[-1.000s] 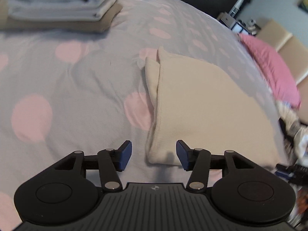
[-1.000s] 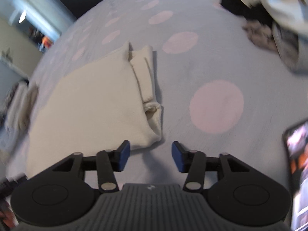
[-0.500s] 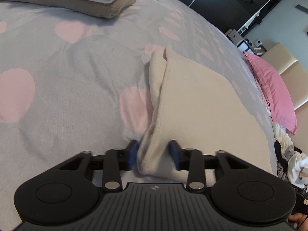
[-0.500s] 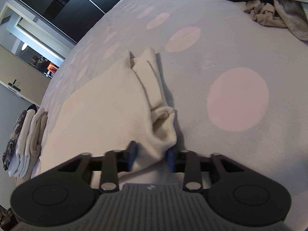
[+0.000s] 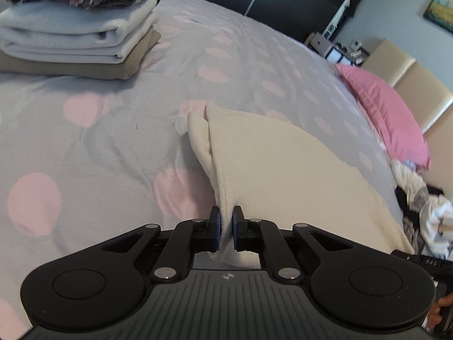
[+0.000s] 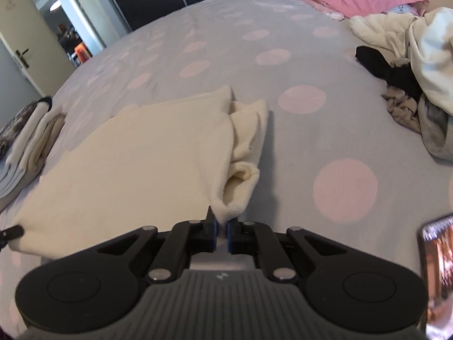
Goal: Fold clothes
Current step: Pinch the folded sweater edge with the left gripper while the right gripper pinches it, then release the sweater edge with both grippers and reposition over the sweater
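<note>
Cream knit garment (image 5: 283, 170), partly folded with a sleeve tucked along one side, lies in the middle of a lilac bedspread with pink dots (image 5: 93, 141). The left gripper (image 5: 225, 231) has its 2 blue-padded fingers clenched on the garment's near left corner, and the right gripper (image 6: 221, 233) is clamped on the near right corner, by the rolled cuff. Both pinched corners are raised a little off the bedspread.

No container appears in either view. The left wrist view shows a stack of folded clothes (image 5: 76, 36) at the far left: a beige piece at the bottom, pale blue-white ones above, a dark patterned one on top. A pink pillow (image 5: 388, 116) lies far right. The right wrist view alone shows the heap of unfolded white, black and grey clothes (image 6: 410, 65) at the right, well apart from the garment, and a phone screen (image 6: 437, 272) at the near right edge.
</note>
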The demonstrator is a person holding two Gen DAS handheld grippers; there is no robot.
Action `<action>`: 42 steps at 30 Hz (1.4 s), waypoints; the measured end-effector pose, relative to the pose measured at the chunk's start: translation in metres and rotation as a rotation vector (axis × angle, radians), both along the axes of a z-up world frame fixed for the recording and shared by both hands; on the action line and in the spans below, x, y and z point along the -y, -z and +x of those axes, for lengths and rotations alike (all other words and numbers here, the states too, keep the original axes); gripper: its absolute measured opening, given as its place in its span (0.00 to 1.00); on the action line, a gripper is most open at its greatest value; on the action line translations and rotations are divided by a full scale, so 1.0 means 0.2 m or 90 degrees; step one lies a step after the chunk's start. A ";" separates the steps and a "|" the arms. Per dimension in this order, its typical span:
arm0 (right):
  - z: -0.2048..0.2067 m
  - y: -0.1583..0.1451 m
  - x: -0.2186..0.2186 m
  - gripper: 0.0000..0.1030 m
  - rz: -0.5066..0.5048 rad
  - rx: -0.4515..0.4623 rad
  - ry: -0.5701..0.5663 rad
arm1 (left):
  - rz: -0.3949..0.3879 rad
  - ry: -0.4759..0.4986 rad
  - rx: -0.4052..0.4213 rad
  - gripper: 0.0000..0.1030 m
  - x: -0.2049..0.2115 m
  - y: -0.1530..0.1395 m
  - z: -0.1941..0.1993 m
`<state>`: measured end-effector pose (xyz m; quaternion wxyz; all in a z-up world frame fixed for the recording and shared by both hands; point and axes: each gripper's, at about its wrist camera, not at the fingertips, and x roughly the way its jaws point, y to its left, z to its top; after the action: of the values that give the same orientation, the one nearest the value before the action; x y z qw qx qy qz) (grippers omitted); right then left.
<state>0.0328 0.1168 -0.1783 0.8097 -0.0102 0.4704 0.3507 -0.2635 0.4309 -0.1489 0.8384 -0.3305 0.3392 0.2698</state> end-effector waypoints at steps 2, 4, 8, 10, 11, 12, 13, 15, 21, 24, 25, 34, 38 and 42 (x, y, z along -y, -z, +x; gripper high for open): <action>-0.04 -0.04 0.05 0.07 -0.001 -0.010 -0.007 | -0.015 0.018 -0.011 0.06 0.03 -0.04 -0.04; -0.09 -0.06 0.11 0.07 -0.013 -0.013 -0.025 | -0.029 0.037 -0.024 0.06 0.06 -0.08 -0.08; -0.20 -0.09 0.23 0.07 -0.051 -0.041 -0.063 | -0.059 0.069 -0.056 0.06 0.13 -0.14 -0.20; -0.27 -0.10 0.28 0.07 -0.068 -0.049 -0.088 | -0.071 0.081 -0.077 0.06 0.16 -0.15 -0.25; -0.31 -0.10 0.30 0.07 -0.077 -0.050 -0.100 | -0.069 0.091 -0.089 0.06 0.19 -0.15 -0.26; -0.34 -0.11 0.32 0.07 -0.086 -0.051 -0.113 | -0.065 0.102 -0.101 0.06 0.21 -0.15 -0.28; -0.37 -0.10 0.34 0.07 -0.094 -0.051 -0.122 | -0.060 0.112 -0.114 0.06 0.23 -0.14 -0.29; -0.42 -0.09 0.37 0.07 -0.107 -0.052 -0.135 | -0.051 0.130 -0.140 0.06 0.27 -0.11 -0.30; -0.44 0.08 0.37 0.07 -0.152 -0.068 -0.134 | -0.045 0.152 -0.198 0.06 0.30 0.05 -0.30; -0.44 0.14 0.36 0.07 -0.167 -0.072 -0.139 | -0.053 0.154 -0.221 0.06 0.29 0.11 -0.29; -0.44 0.16 0.35 0.07 -0.171 -0.069 -0.141 | -0.058 0.153 -0.229 0.06 0.28 0.13 -0.28; -0.48 0.07 0.39 0.40 -0.177 0.001 -0.150 | 0.001 0.164 -0.238 0.30 0.33 0.07 -0.28; -0.46 -0.01 0.40 0.45 -0.171 0.040 -0.141 | 0.040 0.153 -0.199 0.42 0.34 -0.05 -0.30; -0.37 -0.06 0.36 0.56 -0.138 0.026 -0.139 | 0.025 0.157 -0.173 0.43 0.28 -0.10 -0.25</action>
<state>-0.0410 0.0450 -0.1657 0.7701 -0.1559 0.4850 0.3839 -0.3129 0.3745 -0.1297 0.8180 -0.2301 0.4820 0.2136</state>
